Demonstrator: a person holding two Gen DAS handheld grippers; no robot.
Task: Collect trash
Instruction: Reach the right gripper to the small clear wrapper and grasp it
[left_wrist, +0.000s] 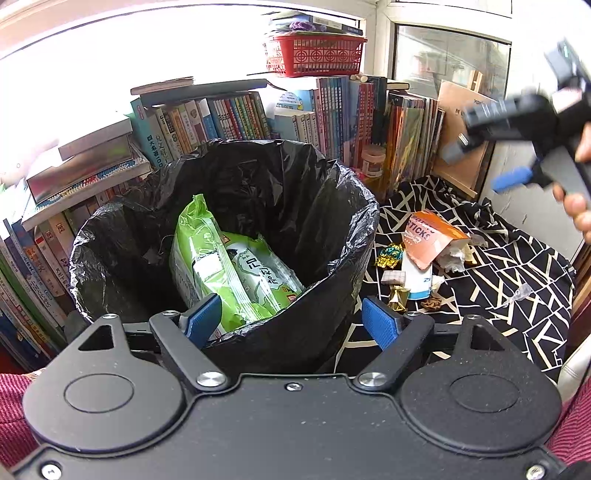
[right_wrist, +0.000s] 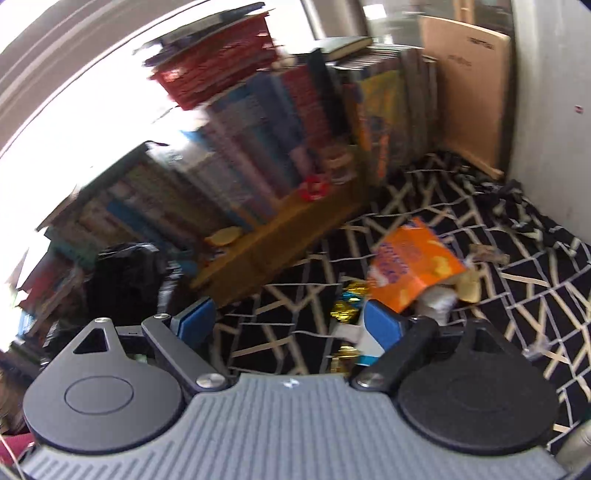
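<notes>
Orange snack bag (right_wrist: 410, 271): lies crumpled on black patterned cloth (right_wrist: 517, 288), right of bin (left_wrist: 229, 236), ahead and slightly right of right gripper (right_wrist: 288, 321); open mouth toward lower right. Right gripper nearer, pitched downward, jaws wide, empty. Left gripper (left_wrist: 291, 321): over bin rim, jaws parted, nothing between them.

A home reading corner — crammed bookshelf (left_wrist: 229, 114), patterned black cloth (left_wrist: 498, 266).
</notes>
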